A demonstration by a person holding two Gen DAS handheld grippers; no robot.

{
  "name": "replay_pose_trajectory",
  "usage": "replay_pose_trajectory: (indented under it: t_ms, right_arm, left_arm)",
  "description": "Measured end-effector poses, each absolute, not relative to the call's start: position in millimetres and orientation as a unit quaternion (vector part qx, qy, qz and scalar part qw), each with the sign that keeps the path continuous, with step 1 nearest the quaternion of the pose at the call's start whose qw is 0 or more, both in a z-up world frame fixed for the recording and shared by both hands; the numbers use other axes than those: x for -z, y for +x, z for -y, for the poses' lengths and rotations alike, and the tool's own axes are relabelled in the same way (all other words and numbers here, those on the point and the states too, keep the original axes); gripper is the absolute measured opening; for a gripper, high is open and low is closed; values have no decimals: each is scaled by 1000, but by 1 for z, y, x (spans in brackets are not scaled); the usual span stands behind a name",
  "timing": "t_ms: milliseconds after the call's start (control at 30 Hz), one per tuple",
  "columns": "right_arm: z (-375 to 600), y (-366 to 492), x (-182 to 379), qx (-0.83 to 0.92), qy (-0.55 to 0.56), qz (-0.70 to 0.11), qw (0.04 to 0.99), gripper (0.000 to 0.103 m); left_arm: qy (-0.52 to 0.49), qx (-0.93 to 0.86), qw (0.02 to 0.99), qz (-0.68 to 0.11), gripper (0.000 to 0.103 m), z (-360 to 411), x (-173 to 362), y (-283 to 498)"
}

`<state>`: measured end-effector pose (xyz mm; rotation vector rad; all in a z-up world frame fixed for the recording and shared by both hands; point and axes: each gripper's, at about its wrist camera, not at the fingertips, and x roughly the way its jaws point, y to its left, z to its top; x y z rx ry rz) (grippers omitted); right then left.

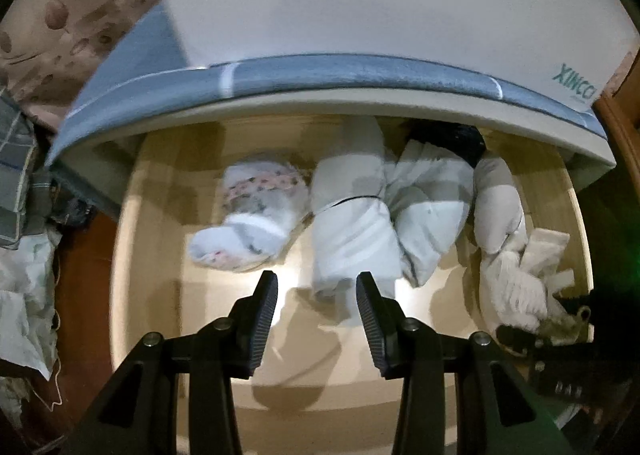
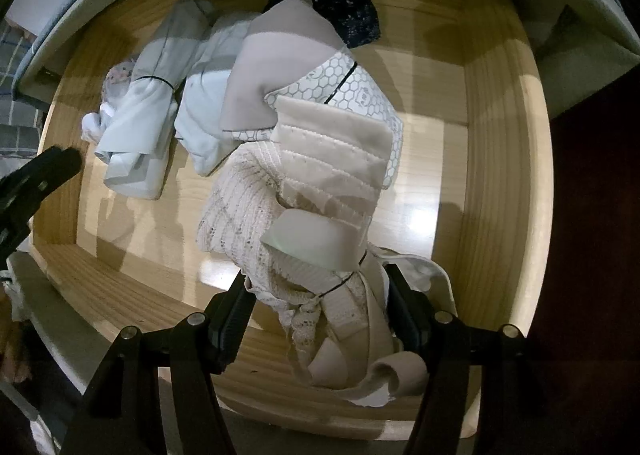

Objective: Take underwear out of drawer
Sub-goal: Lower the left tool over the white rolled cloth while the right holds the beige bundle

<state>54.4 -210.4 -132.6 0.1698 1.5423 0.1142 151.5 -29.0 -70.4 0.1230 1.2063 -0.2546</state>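
A pale wooden drawer (image 2: pixel 500 159) is seen pulled out beneath a white cabinet front, and several rolled and folded pieces of underwear are laid across its floor. Under the right gripper (image 2: pixel 316 297) a cream lace-and-elastic undergarment (image 2: pixel 256 207) is draped, its narrow lower end hanging between the two black jaws. The jaws are set partly apart and appear to rest against the bunched cloth on both sides, so the garment is judged to be pinched, though how firmly cannot be told. The left gripper (image 1: pixel 317 297) is held over the drawer with its jaws at a middling width and nothing between them; just beyond its tips a white rolled garment bound with a thin dark band (image 1: pixel 352 223) is lying, with a white dotted bundle (image 1: pixel 252 215) beside it. A dark lace piece (image 2: pixel 348 11) is tucked at the far end of the drawer.

The cloth is judged to be light, soft and limp, so it will sag and trail when raised. The lace could snag on a jaw edge or the drawer rim. A hold is best taken on a thick gathered part or the elastic band, not on a single loose layer.
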Motion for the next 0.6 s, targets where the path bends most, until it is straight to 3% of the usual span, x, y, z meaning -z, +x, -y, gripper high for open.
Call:
replay_pose_trajectory:
  t_ms: [600]
  right_arm:
    - [233, 57, 138, -57, 98, -693, 712, 61]
  left_arm:
    - [104, 143, 770, -613, 39, 69, 102, 193]
